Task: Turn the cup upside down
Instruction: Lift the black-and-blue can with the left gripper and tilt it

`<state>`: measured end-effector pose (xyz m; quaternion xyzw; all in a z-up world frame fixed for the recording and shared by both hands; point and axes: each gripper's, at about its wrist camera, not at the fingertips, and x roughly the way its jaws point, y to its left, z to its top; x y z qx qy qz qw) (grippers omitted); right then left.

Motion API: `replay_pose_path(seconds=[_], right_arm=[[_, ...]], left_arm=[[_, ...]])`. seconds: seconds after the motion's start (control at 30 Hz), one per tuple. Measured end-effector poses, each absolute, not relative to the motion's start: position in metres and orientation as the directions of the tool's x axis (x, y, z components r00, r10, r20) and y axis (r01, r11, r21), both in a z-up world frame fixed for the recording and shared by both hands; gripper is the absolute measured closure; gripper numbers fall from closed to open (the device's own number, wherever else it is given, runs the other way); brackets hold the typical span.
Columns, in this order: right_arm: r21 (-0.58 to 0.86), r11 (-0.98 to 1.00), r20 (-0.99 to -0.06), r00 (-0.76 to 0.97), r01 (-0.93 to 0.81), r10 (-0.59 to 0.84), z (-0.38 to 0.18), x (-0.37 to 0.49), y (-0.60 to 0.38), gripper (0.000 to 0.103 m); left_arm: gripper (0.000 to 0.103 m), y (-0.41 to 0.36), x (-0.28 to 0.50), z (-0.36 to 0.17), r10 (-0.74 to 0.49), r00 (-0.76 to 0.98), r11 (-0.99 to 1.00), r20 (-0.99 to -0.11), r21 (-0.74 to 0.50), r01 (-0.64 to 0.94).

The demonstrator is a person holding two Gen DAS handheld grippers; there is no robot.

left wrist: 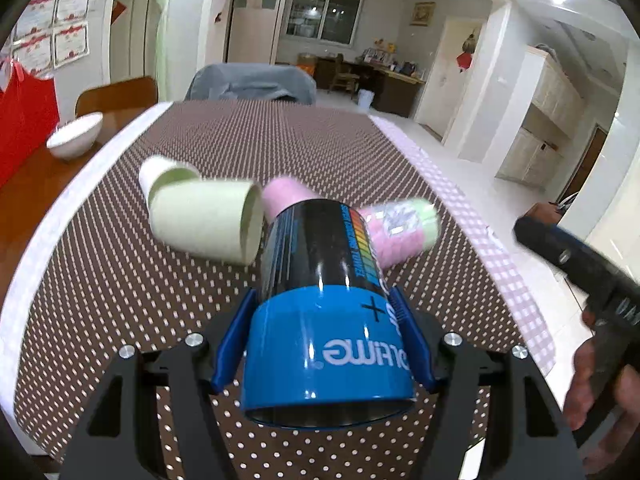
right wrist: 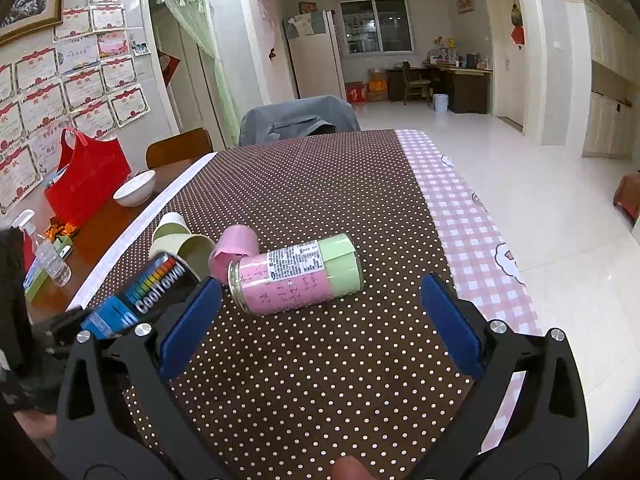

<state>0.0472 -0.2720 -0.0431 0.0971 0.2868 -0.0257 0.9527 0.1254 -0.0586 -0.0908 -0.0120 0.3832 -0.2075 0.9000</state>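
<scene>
1. The left gripper (left wrist: 320, 344) clasps the blue-and-black cup (left wrist: 324, 312) between its blue pads, held above the near middle of the dotted tabletop (left wrist: 120, 280); the glossy wall looks slick, so in my judgement it could slide out if the squeeze eases during the turn.
2. The cup's long axis runs forward and up, away from the left camera; its open mouth (left wrist: 328, 416) points back and down, its closed end toward the far edge.
3. A green paper cup (left wrist: 204, 224), a pink paper cup (left wrist: 280, 196) and a pink-green can (right wrist: 296, 276) lie just beyond; a wide swing may knock them.
4. The right gripper (right wrist: 320, 328) is spread wide, empty, over the tabletop's near right part.
</scene>
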Motion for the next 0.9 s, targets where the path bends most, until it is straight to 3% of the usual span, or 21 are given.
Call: replay_pose_path(seconds=[0.4,0.47,0.67,0.9], right_arm=[[0.165,0.98,-0.579,0.815,0.111,0.005,-0.055,0.05,-0.271,0.006],[0.165,0.981,-0.58,0.814,0.107,0.009,-0.055,0.05,-0.27,0.006],[0.168,0.981,-0.582,0.813,0.091,0.024,-0.055,0.049,-0.264,0.006],[0.194,0.979,-0.591,0.804,0.063,0.065,-0.054,0.052,-0.258,0.006]], left_arm=[[0.036,-0.066,0.131,-0.128,-0.342,0.612,0.93,-0.713,-0.163,0.33],[0.023,-0.069,0.127,-0.128,-0.328,0.619,0.932,-0.714,-0.139,0.334],[0.016,-0.066,0.115,-0.116,-0.29,0.662,0.942,-0.691,-0.086,0.324],[0.016,-0.05,0.105,-0.104,-0.267,0.694,0.952,-0.669,-0.071,0.297]])
